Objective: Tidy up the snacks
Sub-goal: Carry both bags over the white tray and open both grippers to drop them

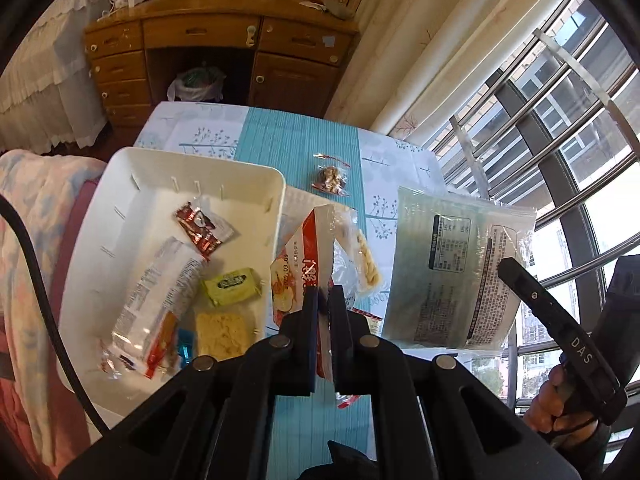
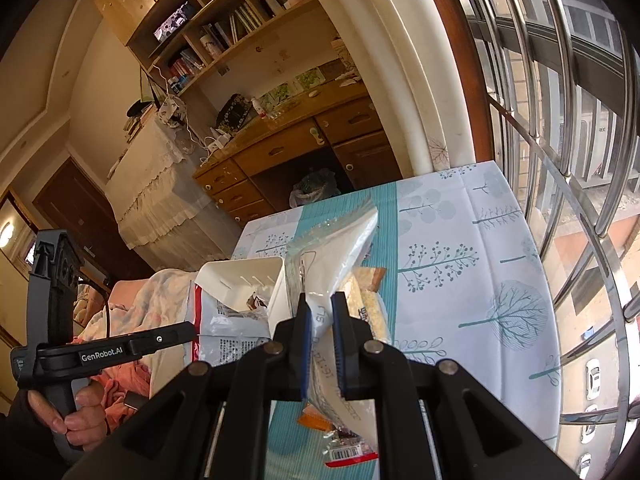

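A table under a white cloth printed with pale trees [image 2: 472, 264], a teal striped band [image 1: 296, 144] running down its middle, stands beside a window with metal bars [image 2: 560, 128]. Beyond it is a wooden desk with drawers [image 1: 208, 36], a filled plastic bag [image 1: 198, 82] sitting in its kneehole. Bookshelves [image 2: 224, 28] rise above the desk. A cream curtain [image 1: 432, 44] hangs by the window, and a lace-edged white cover [image 2: 152, 184] drapes the furniture beside the desk.
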